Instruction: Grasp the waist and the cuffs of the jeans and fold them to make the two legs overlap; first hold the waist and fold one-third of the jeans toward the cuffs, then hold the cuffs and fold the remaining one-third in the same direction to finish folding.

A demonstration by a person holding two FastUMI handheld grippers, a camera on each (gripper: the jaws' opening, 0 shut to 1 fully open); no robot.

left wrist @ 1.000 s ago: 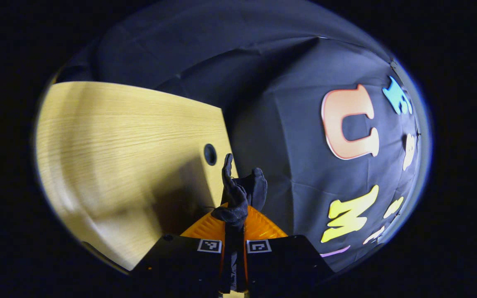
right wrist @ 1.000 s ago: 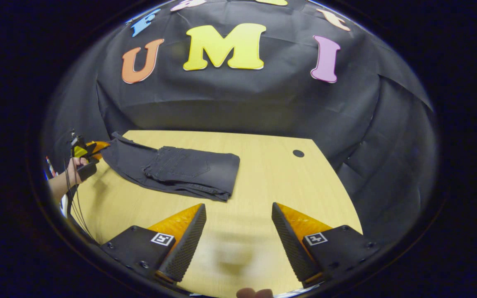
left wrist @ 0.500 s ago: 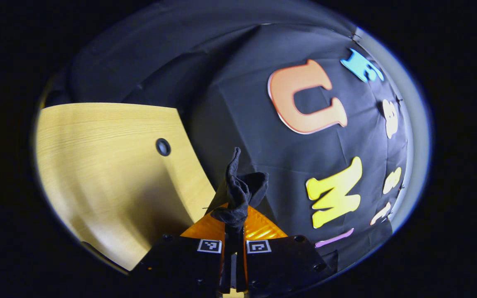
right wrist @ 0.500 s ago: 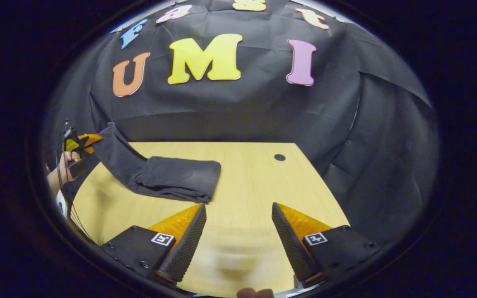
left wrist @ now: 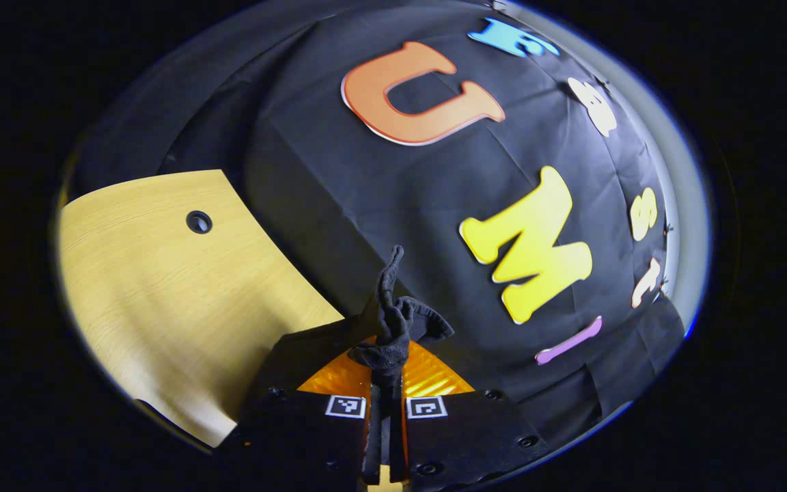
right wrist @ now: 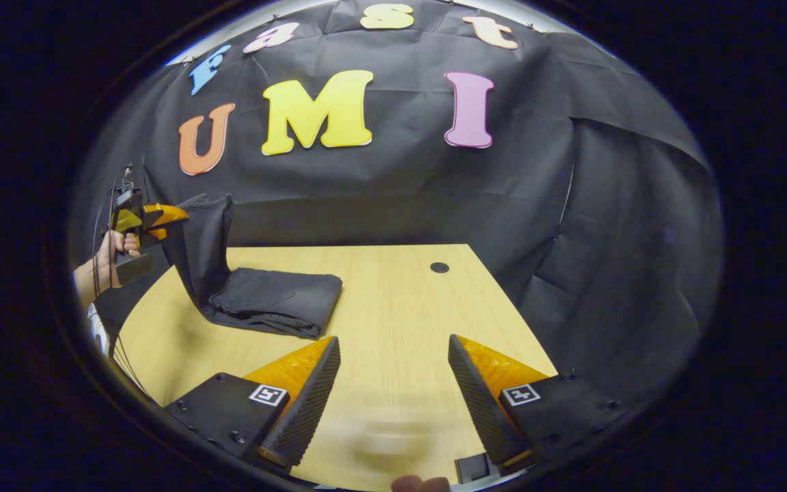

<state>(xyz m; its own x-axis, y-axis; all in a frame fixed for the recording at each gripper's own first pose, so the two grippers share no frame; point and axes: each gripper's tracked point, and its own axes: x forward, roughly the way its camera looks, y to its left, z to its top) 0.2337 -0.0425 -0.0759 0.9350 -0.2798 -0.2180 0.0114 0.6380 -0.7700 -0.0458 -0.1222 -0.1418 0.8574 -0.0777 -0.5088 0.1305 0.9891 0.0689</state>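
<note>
Now higher, jeans [right wrist: 229,273] in left gripper [left wrist: 387,362].

both views are evenly lit from above; the bench [right wrist: 393,301] shows bright against the dim surround. strong fisheye bending at the edges. the bench near the right hand-held gripper [right wrist: 393,383] is smeared; a soft shadow lies beside the jeans [right wrist: 264,307].
</note>
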